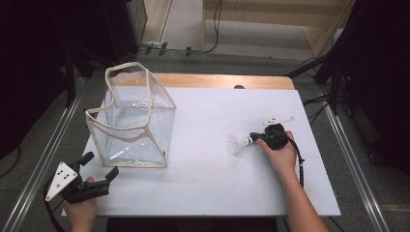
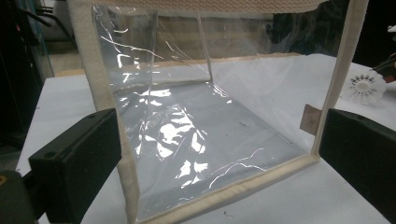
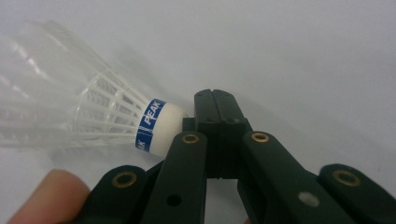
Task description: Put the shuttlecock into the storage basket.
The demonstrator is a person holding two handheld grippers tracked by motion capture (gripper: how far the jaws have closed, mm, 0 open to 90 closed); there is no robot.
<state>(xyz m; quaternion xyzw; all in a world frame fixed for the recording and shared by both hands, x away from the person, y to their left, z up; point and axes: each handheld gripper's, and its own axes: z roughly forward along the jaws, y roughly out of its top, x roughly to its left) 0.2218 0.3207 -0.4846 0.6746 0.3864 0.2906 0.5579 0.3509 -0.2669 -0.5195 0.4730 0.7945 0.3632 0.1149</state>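
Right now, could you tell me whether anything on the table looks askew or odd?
The clear bag sits skewed, its cloth-trimmed rim sagging unevenly. The shuttlecock lies on its side on the white table, its cork beside the closed tips of the right hand-held gripper, not between them. Nothing looks spilled or damaged.

A white table (image 1: 217, 193) carries a clear bag (image 1: 135, 121) and a shuttlecock (image 1: 238, 143).

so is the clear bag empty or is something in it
Empty. The clear bag stands open on the table, and through its walls only its bare floor shows. The shuttlecock lies outside, by the right gripper.
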